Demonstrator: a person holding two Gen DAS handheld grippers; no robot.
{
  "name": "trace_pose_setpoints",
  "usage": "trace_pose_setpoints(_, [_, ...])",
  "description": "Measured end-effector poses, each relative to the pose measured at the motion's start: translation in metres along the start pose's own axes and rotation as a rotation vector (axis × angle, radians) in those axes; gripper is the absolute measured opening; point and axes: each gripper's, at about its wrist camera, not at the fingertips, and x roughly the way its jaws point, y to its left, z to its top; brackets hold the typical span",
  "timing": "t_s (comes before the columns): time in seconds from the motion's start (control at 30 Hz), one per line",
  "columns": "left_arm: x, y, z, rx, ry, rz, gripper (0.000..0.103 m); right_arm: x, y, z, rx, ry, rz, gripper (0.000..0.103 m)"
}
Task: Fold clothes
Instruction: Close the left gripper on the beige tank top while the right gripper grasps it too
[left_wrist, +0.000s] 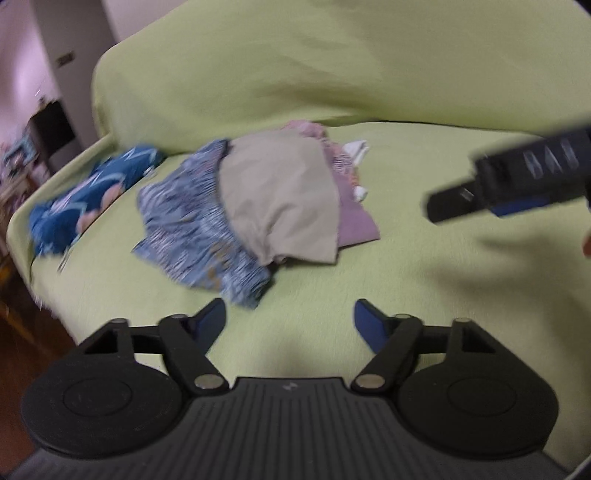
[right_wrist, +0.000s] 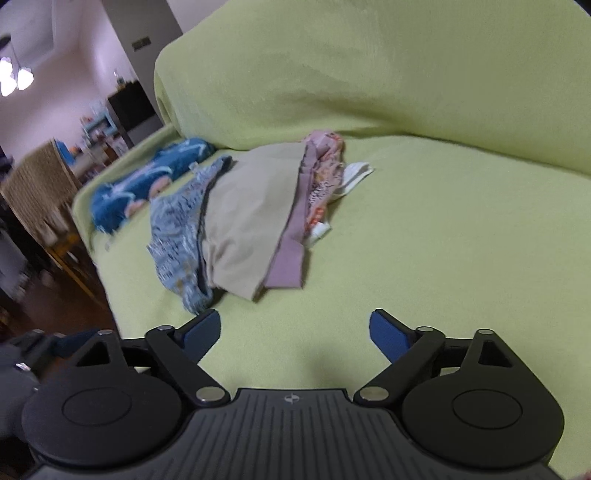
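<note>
— What lies on the sofa (left_wrist: 424, 258), left to right?
— At its left edge a blue floral garment (left_wrist: 85, 199); mid-seat a patterned blue piece (left_wrist: 184, 229), a beige one (left_wrist: 277, 199), a mauve one (left_wrist: 356, 218).
— Your grippers?
— My left gripper (left_wrist: 290, 321) and right gripper (right_wrist: 295, 330) both gape wide, empty.

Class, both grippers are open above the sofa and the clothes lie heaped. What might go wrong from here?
1. The beige garment overlaps the blue patterned one and the mauve one, so a grab may lift several at once.
2. The dark blue floral garment lies near the green sofa cover's edge and might slide off.
</note>
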Motion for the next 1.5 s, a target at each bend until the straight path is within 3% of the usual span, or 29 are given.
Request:
trace_pose_setpoints(0.13, [0.03,-0.006,0.005,0.095,-0.027,0.007,0.042,0.023,-0.015,0.016,0.045,0.015,0.096,0.077])
trace_pose_setpoints(0.33, [0.075,-0.014,0.013,0.241,-0.068,0.016,0.04,0.053,-0.03,0.035,0.056,0.037,0.166,0.066])
trace_pose_setpoints(0.6, [0.104,-0.038,-0.021,0.758,-0.139,0.077,0.047,0.083,-0.039,0.049,0.089,0.053,0.215,0.064])
trace_pose_setpoints(0.7, [0.117,-0.043,-0.036,0.911,-0.179,0.117,0.042,0.089,-0.039,0.047,0.1,0.059,0.223,0.064])
trace_pose_setpoints(0.87, [0.121,-0.026,-0.027,0.834,-0.22,0.061,0.032,0.094,-0.04,0.042,0.116,0.074,0.221,0.064])
trace_pose_setpoints(0.93, [0.122,-0.019,-0.023,0.803,-0.236,0.039,0.011,0.094,-0.042,0.04,0.122,0.074,0.219,0.064])
trace_pose_setpoints(1.03, [0.124,-0.008,-0.016,0.747,-0.258,0.002,0.007,0.092,-0.044,0.041,0.117,0.068,0.22,0.065])
trace_pose_setpoints(1.17, [0.108,0.028,0.021,0.434,-0.242,-0.163,0.006,0.092,-0.046,0.046,0.125,0.051,0.264,0.062])
trace_pose_setpoints(1.23, [0.107,0.042,0.026,0.362,-0.235,-0.229,0.006,0.095,-0.045,0.05,0.148,0.046,0.311,0.058])
trace_pose_setpoints(1.33, [0.109,0.05,0.033,0.313,-0.221,-0.271,0.006,0.103,-0.043,0.057,0.199,0.042,0.388,0.056])
trace_pose_setpoints(1.5, [0.118,0.042,0.025,0.341,-0.225,-0.238,0.006,0.131,-0.044,0.061,0.327,0.071,0.451,0.055])
